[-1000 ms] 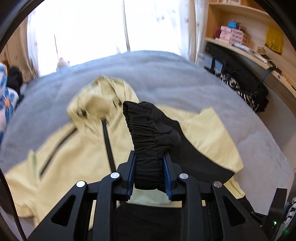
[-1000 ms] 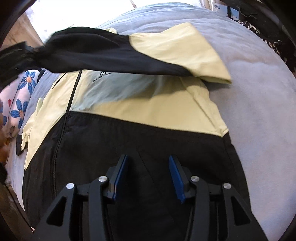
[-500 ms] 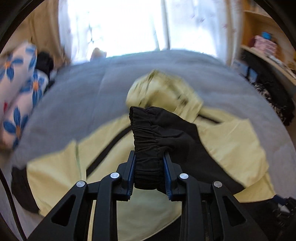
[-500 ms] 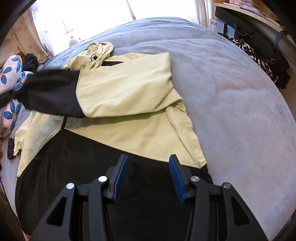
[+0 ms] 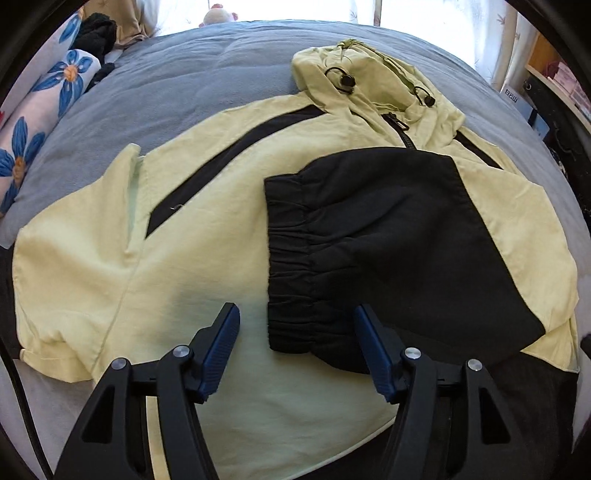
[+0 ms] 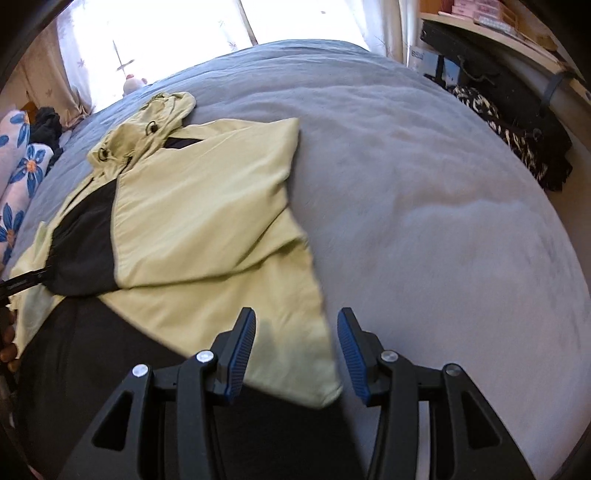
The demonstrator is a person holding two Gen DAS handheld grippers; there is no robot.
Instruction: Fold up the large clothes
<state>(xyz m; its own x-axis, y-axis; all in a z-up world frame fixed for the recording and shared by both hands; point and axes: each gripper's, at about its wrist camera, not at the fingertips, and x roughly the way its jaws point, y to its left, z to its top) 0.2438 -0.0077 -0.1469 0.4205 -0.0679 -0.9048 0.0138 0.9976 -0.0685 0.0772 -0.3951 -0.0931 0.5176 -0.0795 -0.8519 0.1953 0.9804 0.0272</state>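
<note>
A: Where was the jacket [image 5: 207, 236] when you stopped?

B: Flat on the grey bed [image 6: 424, 206], front up, hood [image 5: 373, 85] toward the window. Pale yellow top, black lower half. You'd laid the black sleeve [image 5: 373, 236] across the chest; its elastic cuff [image 5: 291, 258] lay just ahead of your left gripper [image 5: 295, 314].

A: And that gripper, still on the cuff?

B: No. Its jaws had just been opening. The cuff end sat between the blue pads, but they stood clear of it on both sides, so nothing was held.

A: Right gripper [image 6: 295, 325]?

B: About half open, empty, hovering over the yellow edge of the jacket's side, where it met the bed. In the right wrist view the folded-over sleeve lay yellow on top, with the black end at the far left.

A: Any writing you could read?

B: Not really. A white box [image 5: 511, 98] by the shelf had dark lettering, too small to make out. The jacket showed no legible logo. Hood had two black cord toggles [image 5: 347, 79].

A: Anything else on the bed?

B: Blue-flower fabric [image 5: 33, 129] and a dark bundle [image 5: 96, 31] at the left edge.
</note>
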